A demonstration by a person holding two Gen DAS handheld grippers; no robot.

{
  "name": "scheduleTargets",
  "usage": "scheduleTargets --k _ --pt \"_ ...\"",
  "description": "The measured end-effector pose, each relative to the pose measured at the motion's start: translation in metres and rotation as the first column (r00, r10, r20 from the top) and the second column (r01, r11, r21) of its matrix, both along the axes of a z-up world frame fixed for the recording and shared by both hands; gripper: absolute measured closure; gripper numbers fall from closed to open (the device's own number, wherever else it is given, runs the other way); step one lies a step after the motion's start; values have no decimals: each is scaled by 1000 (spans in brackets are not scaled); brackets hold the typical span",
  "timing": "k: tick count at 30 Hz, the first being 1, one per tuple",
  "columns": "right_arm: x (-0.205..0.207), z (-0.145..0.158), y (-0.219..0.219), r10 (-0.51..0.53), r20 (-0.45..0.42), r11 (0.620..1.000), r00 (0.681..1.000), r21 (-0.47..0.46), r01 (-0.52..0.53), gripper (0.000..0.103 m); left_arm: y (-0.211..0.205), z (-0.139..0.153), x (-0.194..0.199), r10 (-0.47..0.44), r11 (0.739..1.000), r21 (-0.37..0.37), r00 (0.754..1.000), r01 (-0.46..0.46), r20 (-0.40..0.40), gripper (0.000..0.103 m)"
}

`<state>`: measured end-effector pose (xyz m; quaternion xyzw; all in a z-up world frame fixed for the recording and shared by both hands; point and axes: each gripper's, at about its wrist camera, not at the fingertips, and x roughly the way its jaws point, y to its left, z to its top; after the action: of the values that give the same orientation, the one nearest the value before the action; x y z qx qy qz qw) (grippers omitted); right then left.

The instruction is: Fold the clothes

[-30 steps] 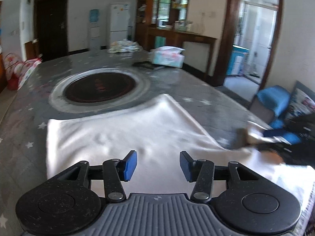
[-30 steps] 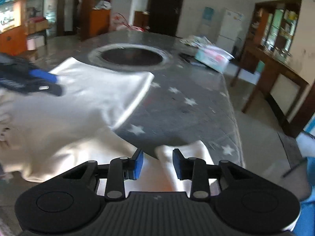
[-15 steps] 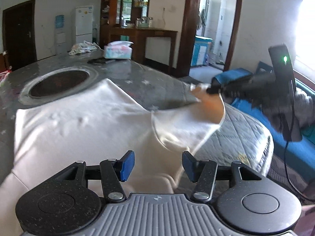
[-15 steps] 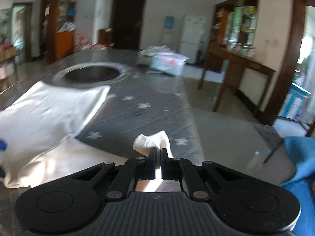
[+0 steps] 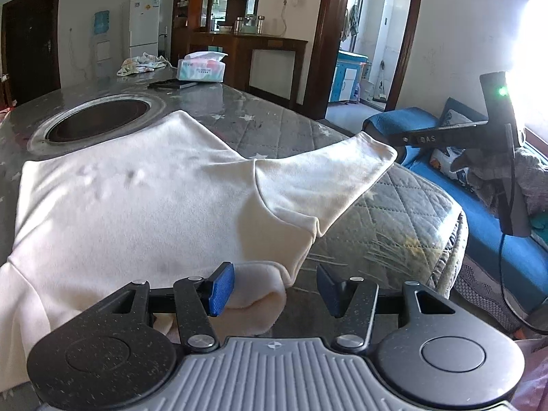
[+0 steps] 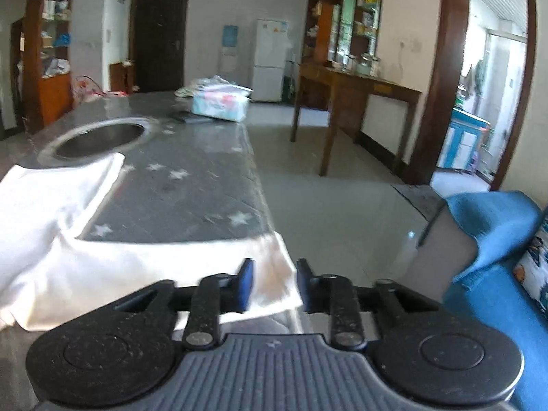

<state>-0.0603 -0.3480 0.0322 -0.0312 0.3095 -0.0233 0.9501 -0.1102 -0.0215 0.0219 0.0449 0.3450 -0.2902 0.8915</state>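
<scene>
A cream long-sleeved shirt (image 5: 137, 205) lies spread on the grey star-patterned table (image 5: 291, 137). Its sleeve (image 5: 318, 178) stretches out to the right toward the table edge. My left gripper (image 5: 275, 287) hovers open at the shirt's near edge, with a rolled fold of cloth beside its left pad but not pinched. In the right wrist view the sleeve end (image 6: 205, 260) lies flat at the table corner. My right gripper (image 6: 275, 284) has its jaws opening over the cuff, and the pads stand clear of the cloth. From the left wrist view its dark body (image 5: 445, 138) is at the cuff.
A round recessed ring (image 5: 96, 120) sits in the table beyond the shirt. Farther back are a tissue box (image 5: 202, 66), a dark flat object (image 5: 173, 84) and a rumpled cloth (image 5: 140, 63). A blue sofa (image 5: 479, 212) stands right of the table edge, over tiled floor (image 6: 342, 205).
The right gripper pinched the cuff, drew the sleeve out to the right, and has now let go, leaving it flat at the table corner. The left gripper shifted right along the shirt's near edge.
</scene>
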Motion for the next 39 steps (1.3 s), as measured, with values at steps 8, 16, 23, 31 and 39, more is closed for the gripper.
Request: scheduleTargets --k 8,16,23,31,39 --pt "21 -9 32 135 -41 989 990 66 -132 42 41 21 -13 179 982 -66 982 -175 54 33" --pt "35 -22 59 207 -86 976 975 91 -199 31 129 34 -30 574 818 -90 815 -568 82 30" --pt "37 -26 62 206 -88 976 975 92 -198 21 207 32 -35 828 550 -125 559 -826 -51 30" --pt "37 -27 60 195 -86 978 977 98 -187 19 238 23 -10 877 425 -124 442 -897 -190 27" --pt "37 -28 60 191 -80 978 978 97 -183 18 248 21 -3 903 356 -113 372 -928 -213 57"
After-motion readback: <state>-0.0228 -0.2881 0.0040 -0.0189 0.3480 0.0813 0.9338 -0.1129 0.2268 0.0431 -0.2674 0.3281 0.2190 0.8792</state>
